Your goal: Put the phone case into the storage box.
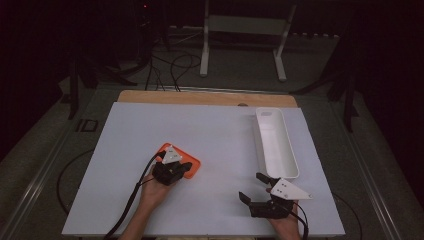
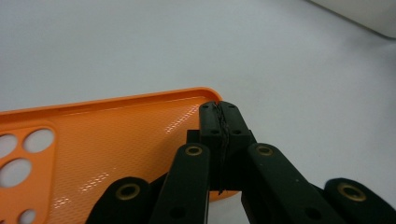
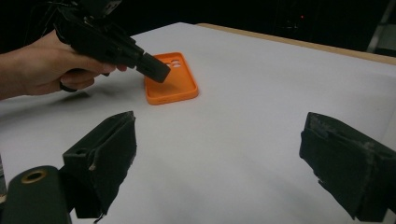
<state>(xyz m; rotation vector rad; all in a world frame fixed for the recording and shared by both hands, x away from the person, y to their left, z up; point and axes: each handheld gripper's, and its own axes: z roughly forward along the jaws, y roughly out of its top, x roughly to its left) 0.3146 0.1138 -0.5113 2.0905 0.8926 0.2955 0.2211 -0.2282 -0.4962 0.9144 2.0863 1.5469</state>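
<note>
An orange phone case [image 1: 181,161] is seen lying flat on the white desk [image 1: 220,145], left tongs [image 2: 219,122] closed empty over its corner; right tongs [image 3: 219,158] are held wide open, empty.

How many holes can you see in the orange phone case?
4 in the left gripper view, clustered at the orange phone case's left end. The lowest is cut by the picture's edge, so more may be hidden.

High view looks down on the table [image 1: 215,125]; both gripper views sit low, sharing the orange case [image 3: 170,86].
</note>
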